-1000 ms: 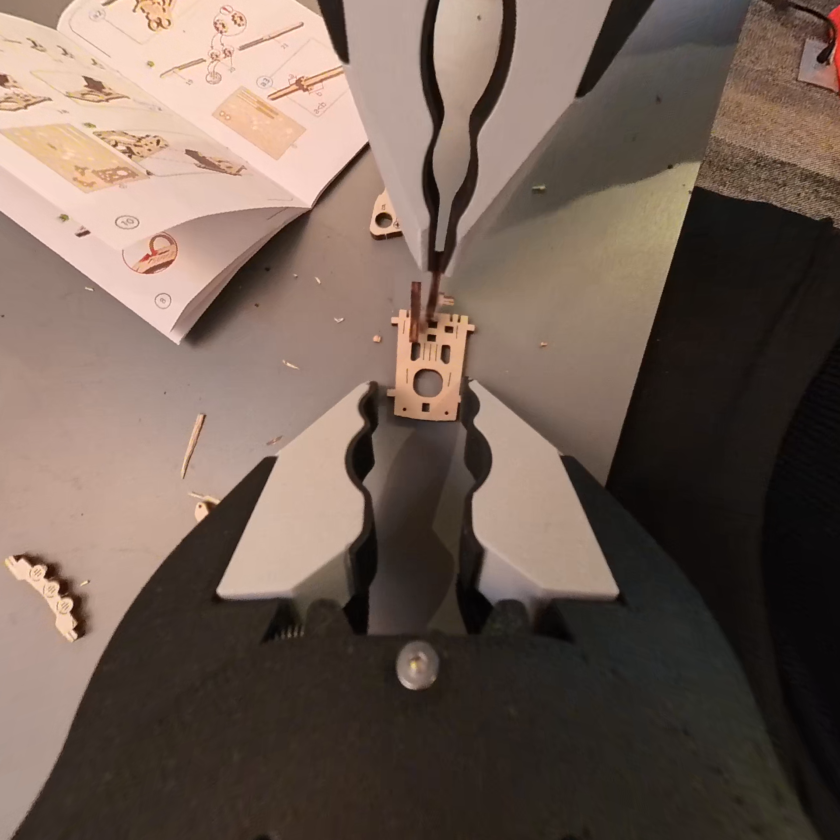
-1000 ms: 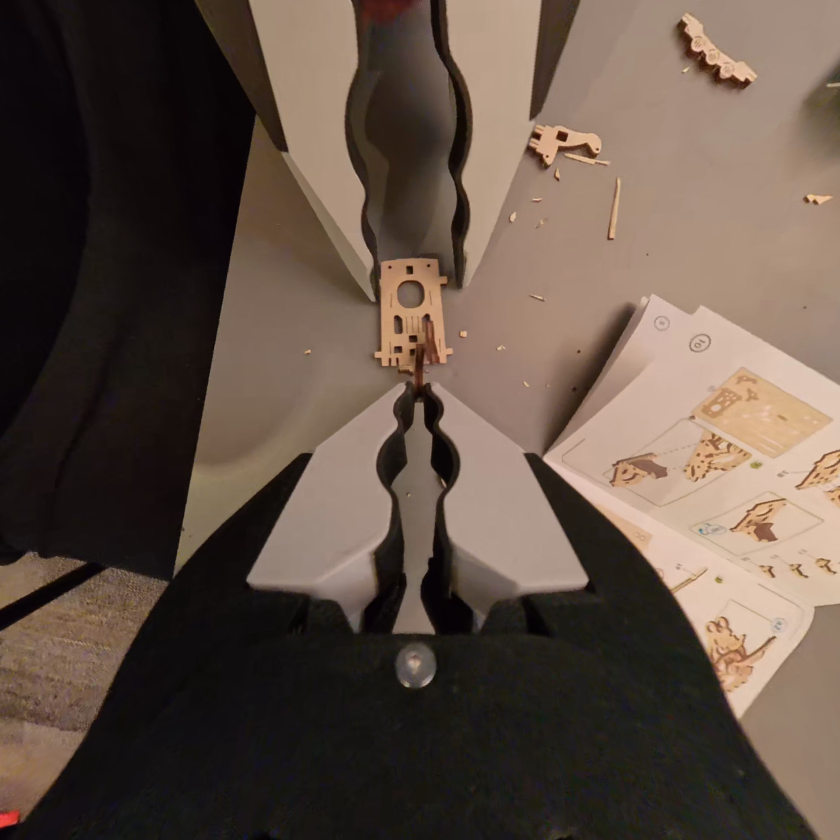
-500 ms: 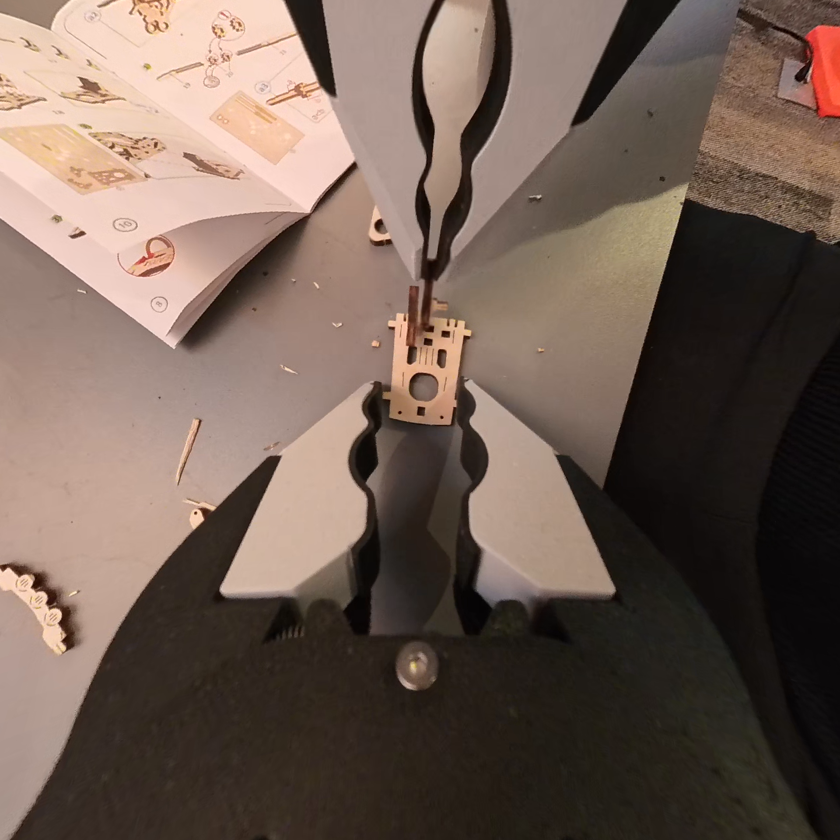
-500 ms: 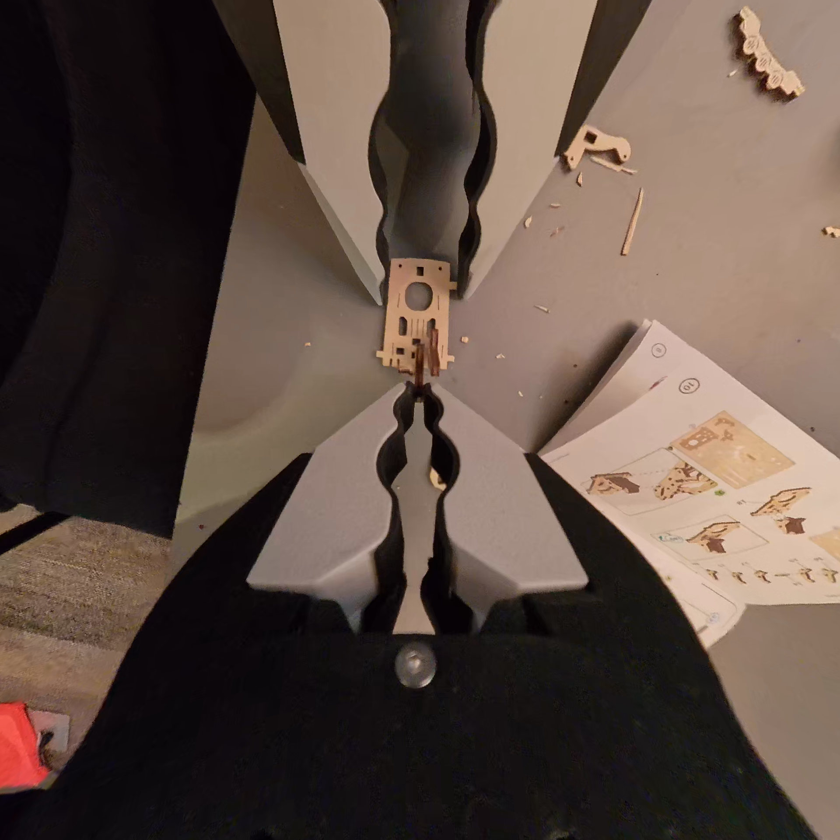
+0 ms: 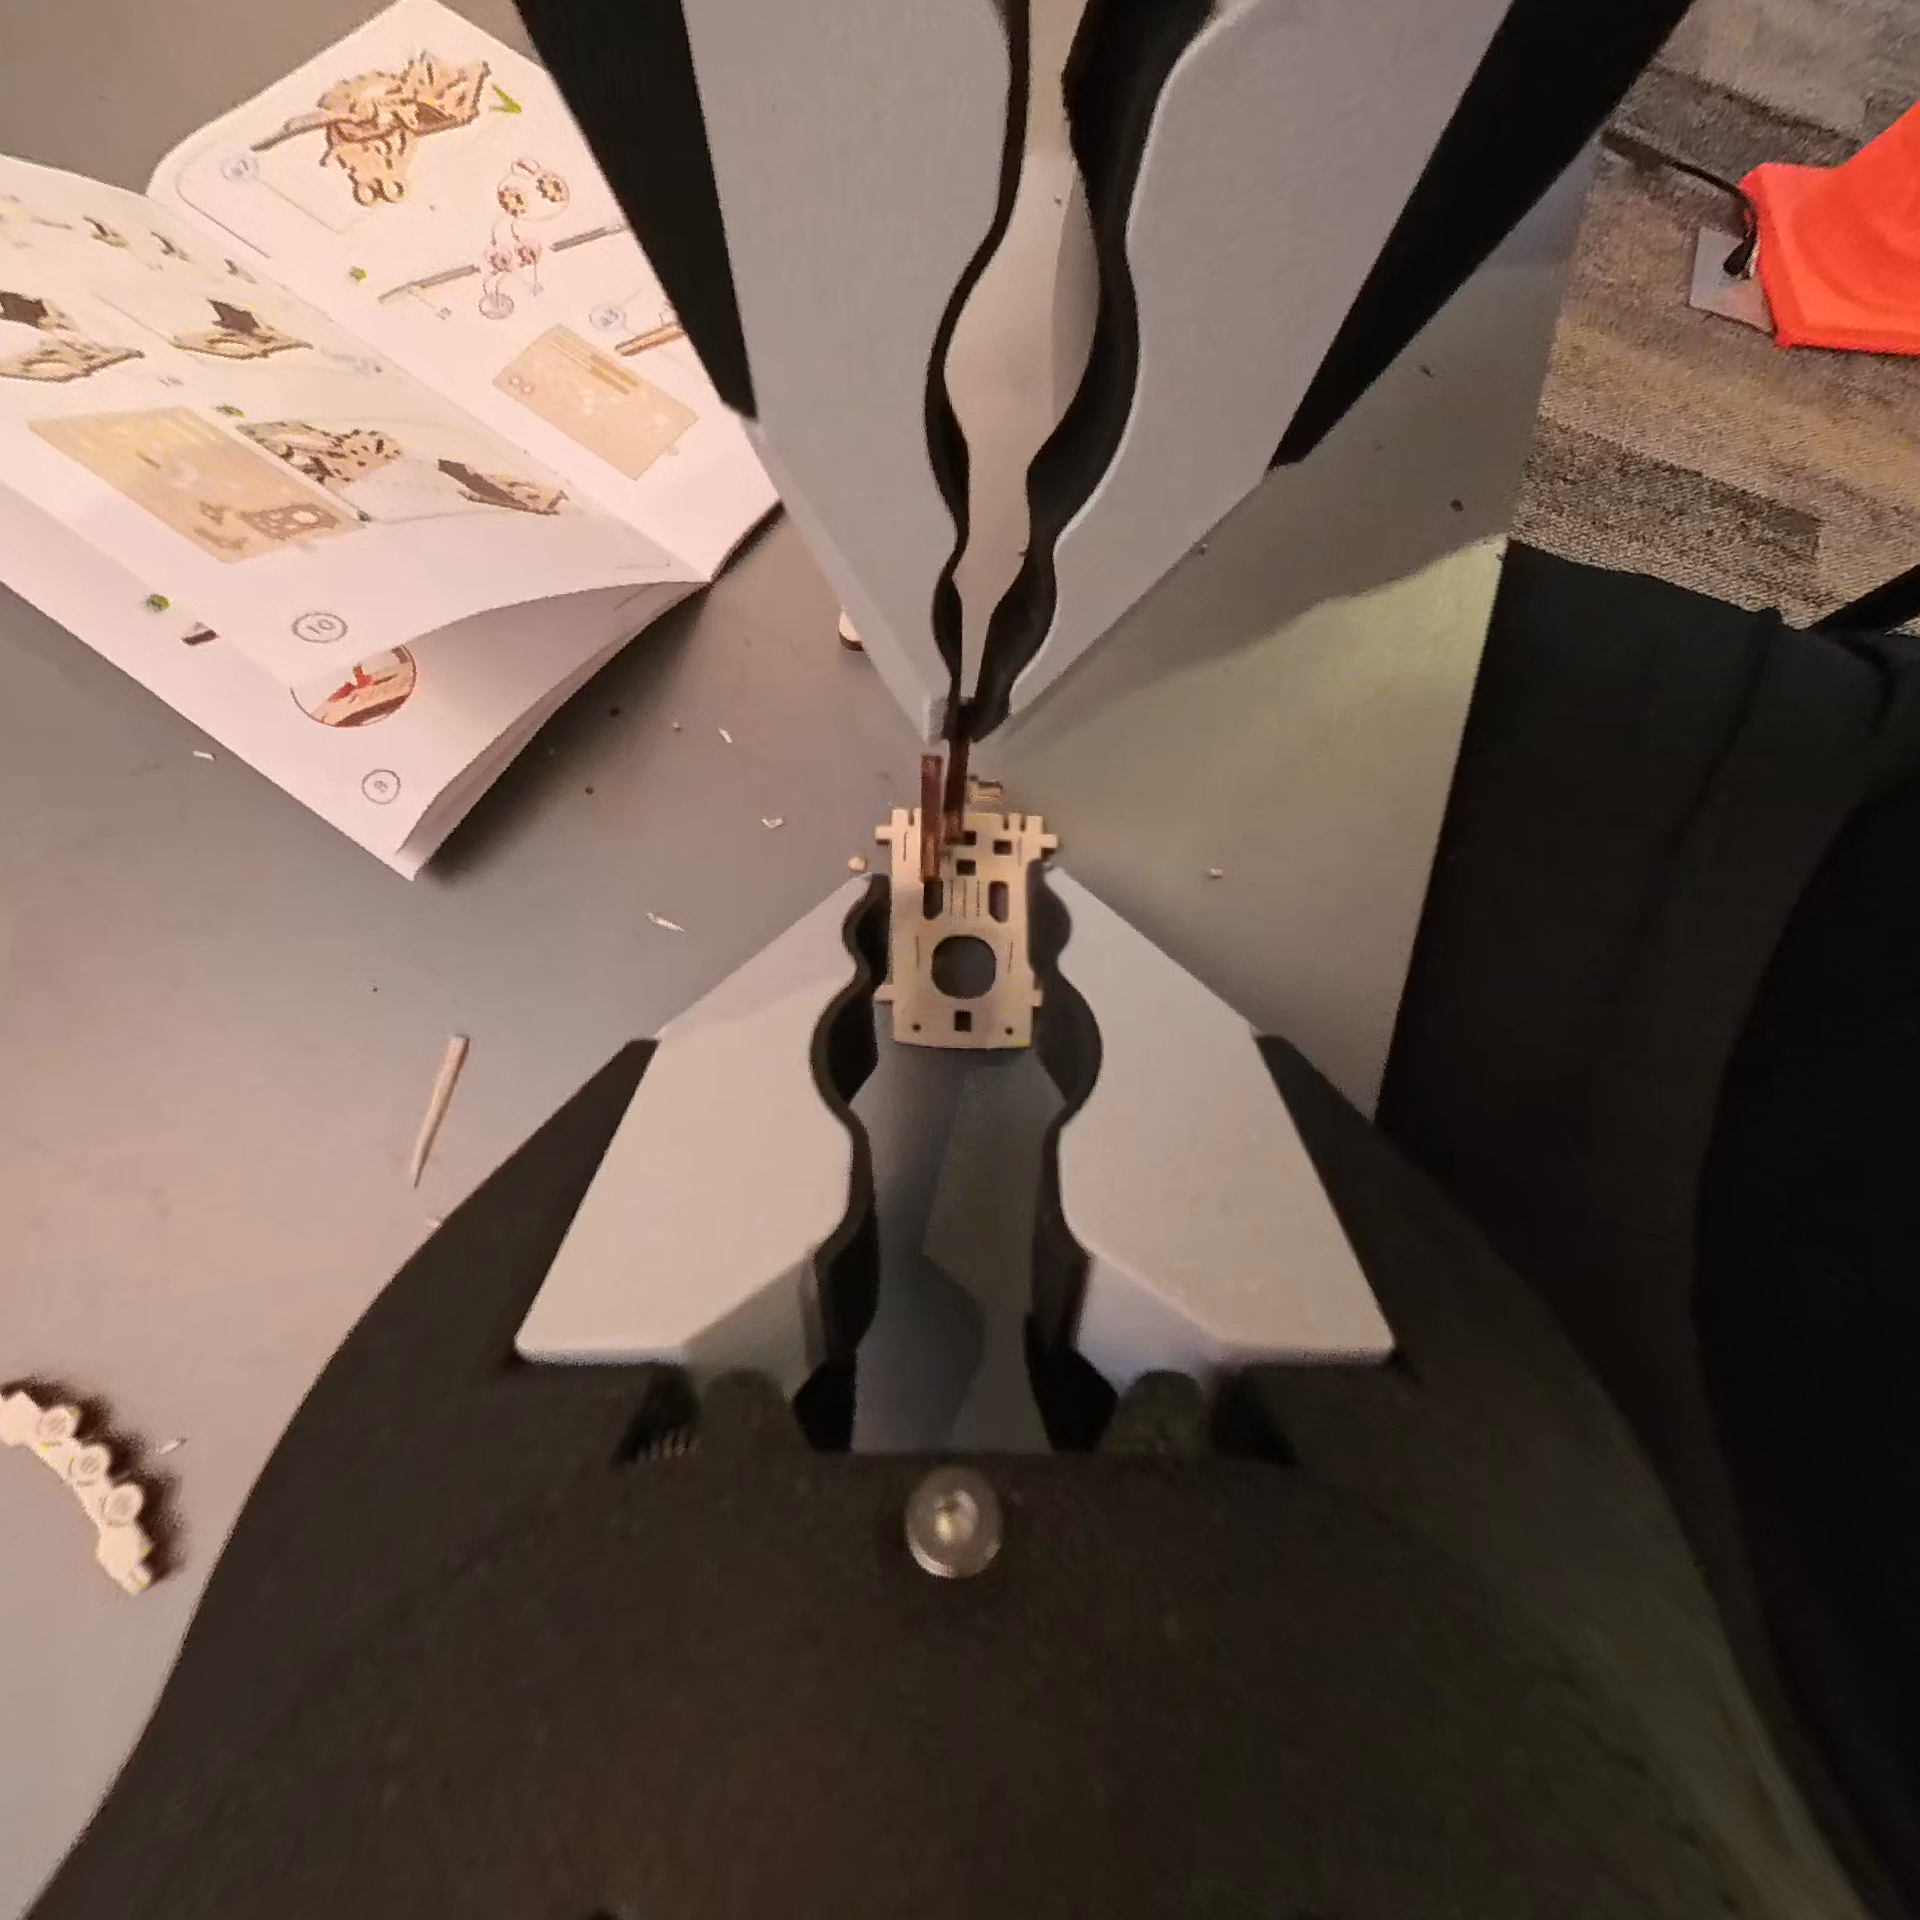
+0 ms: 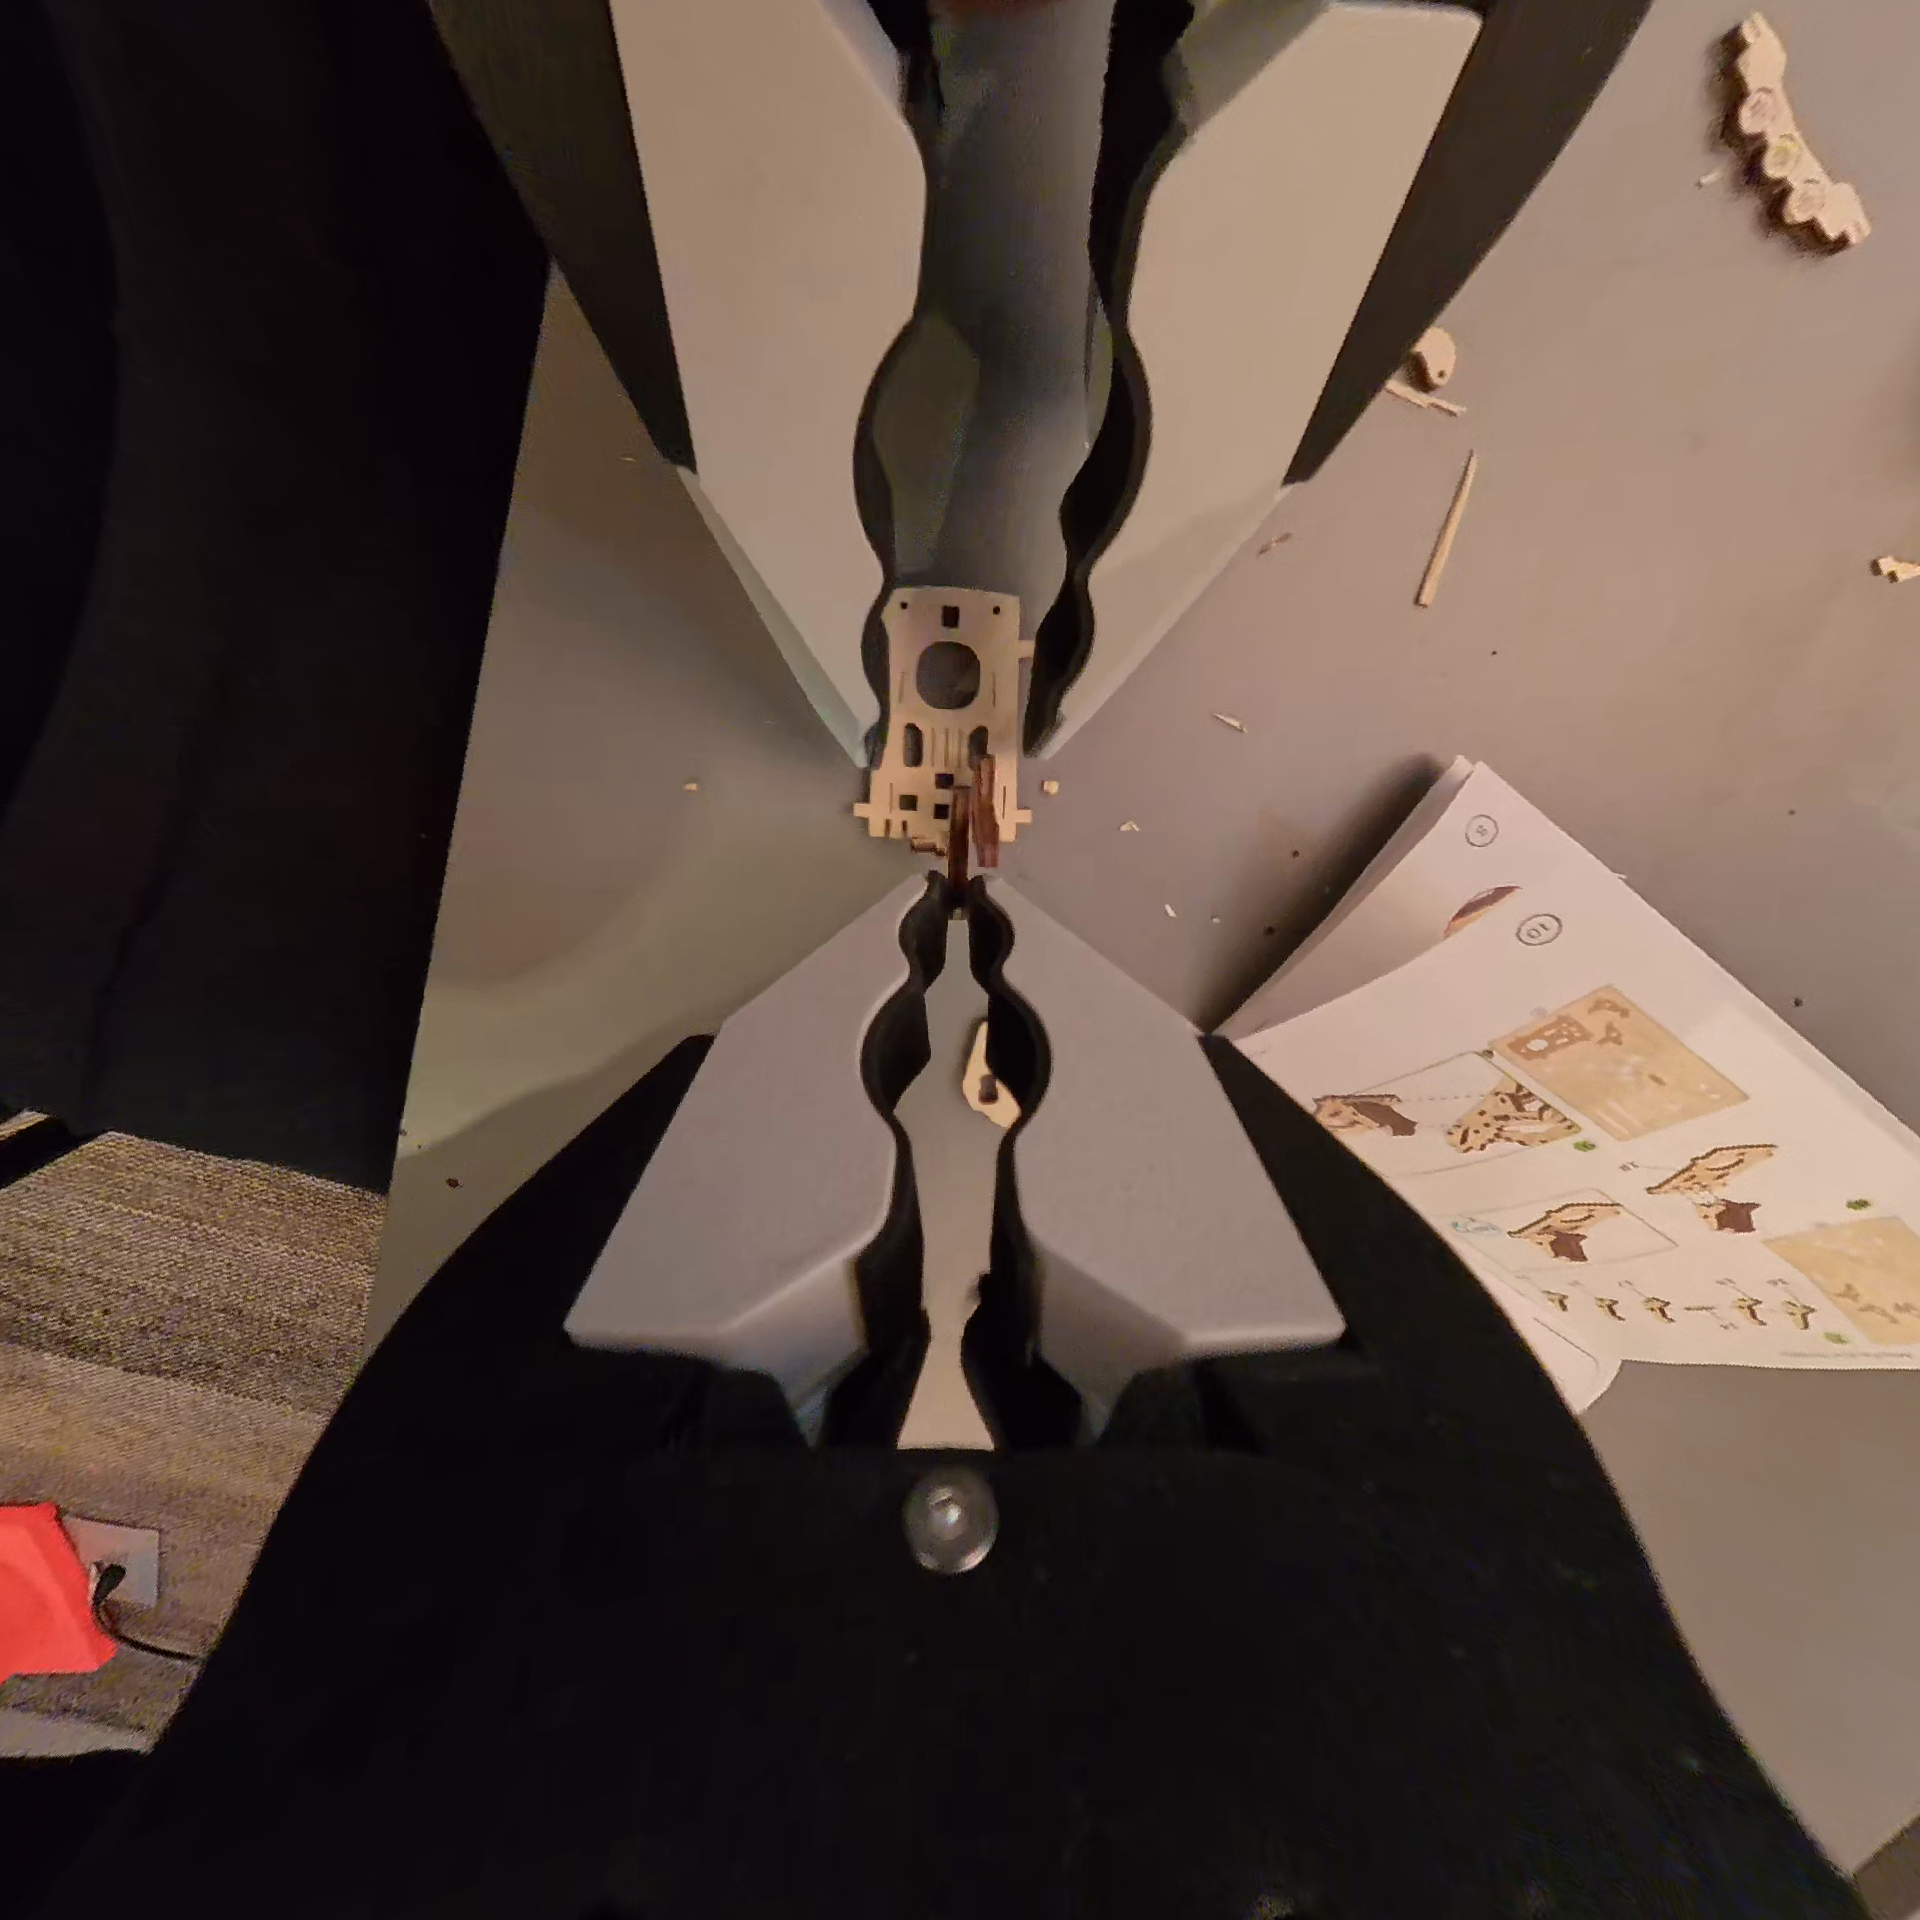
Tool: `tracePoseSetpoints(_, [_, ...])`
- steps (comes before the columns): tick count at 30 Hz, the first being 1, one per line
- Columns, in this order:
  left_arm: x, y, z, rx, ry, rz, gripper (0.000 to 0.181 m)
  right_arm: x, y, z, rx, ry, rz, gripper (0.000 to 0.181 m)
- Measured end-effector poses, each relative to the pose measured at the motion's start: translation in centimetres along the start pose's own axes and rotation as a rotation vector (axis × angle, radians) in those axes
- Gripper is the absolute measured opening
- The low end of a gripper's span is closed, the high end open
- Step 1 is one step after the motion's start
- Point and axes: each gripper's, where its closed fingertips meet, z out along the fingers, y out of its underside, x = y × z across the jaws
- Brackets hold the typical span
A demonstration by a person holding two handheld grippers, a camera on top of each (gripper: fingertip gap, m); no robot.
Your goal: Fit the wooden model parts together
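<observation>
My left gripper is shut on a flat pale wooden plate with a round hole and several slots, gripping it by its side edges above the grey table. My right gripper is shut on a small dark-edged wooden piece, held on edge against the slots at the plate's notched end. The right gripper shows opposite in the left wrist view, with the piece at its tips. The left gripper and the plate show at the top of the right wrist view.
An open instruction booklet lies on the table and also shows in the right wrist view. A curved toothed wooden part, a wooden sliver and chips lie around. Dark fabric borders the table edge. An orange object lies on the carpet. Both grippers' tips are close together, under 4 cm apart. The left tips stand about 9 cm off the wooden sliver. The right camera catches it too, in the right wrist view.
The two grippers have come closer together. The plate now sits deeper between my left fingers. The dark piece has stayed at the plate's notched end.
</observation>
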Motion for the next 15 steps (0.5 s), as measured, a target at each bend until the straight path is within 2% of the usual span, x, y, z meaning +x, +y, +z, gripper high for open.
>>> tracePoseSetpoints(15, [-0.38,-0.37,0.61,0.047,-0.008,-0.04,0.006,0.1,-0.29,0.22,0.061,-0.012,0.04,0.0])
